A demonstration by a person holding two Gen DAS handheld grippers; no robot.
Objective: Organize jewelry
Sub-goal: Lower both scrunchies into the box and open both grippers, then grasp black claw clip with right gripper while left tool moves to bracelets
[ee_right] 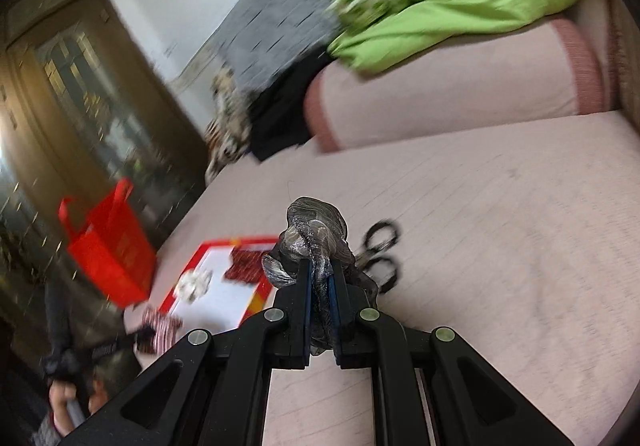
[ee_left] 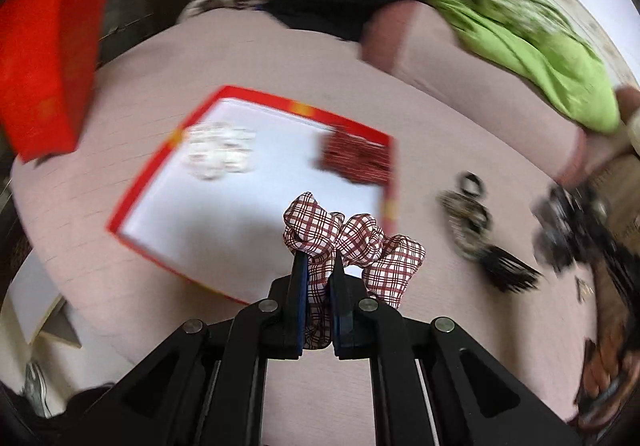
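Note:
My left gripper [ee_left: 320,260] is shut on a red-and-white checked scrunchie [ee_left: 354,236], held above the near right corner of a red-rimmed white tray [ee_left: 280,202]. In the tray lie a white scrunchie [ee_left: 218,154] and a dark red scrunchie [ee_left: 358,158]. My right gripper [ee_right: 320,266] is shut on a grey shimmery scrunchie [ee_right: 314,234], held over the pink bed. The tray [ee_right: 216,300] shows at lower left of the right wrist view, with the left gripper and checked scrunchie [ee_right: 160,330] beside it.
A leopard hair clip [ee_left: 464,222], a black hair tie [ee_left: 474,184] and a black comb [ee_left: 514,274] lie right of the tray. Black hair ties [ee_right: 382,250] lie near my right gripper. A red bag [ee_left: 44,58] stands left. A green blanket [ee_left: 536,54] lies behind.

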